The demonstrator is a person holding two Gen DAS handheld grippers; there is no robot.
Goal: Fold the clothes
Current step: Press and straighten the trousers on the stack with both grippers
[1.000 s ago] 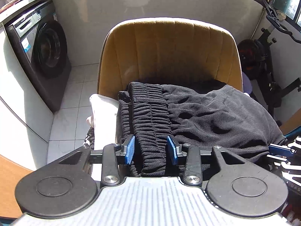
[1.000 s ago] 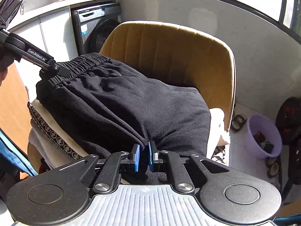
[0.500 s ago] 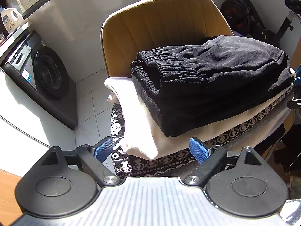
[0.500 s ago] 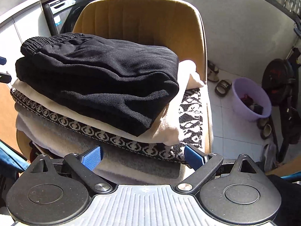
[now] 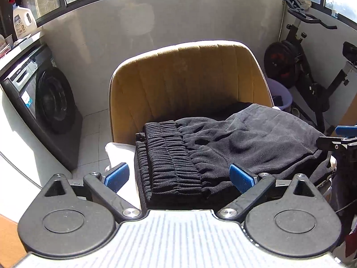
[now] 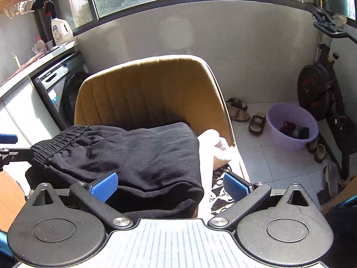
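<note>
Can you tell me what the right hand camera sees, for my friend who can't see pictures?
A folded pair of black pants lies on a stack of clothes on a mustard-yellow chair, and the right gripper is wide open in front of it, its jaws having just opened. Behind are a washing machine and a purple basin on the tiled floor.

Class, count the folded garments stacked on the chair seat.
3 visible: black trousers on top, a cream garment beneath, a black-and-white patterned piece lowest. More may be hidden underneath.
</note>
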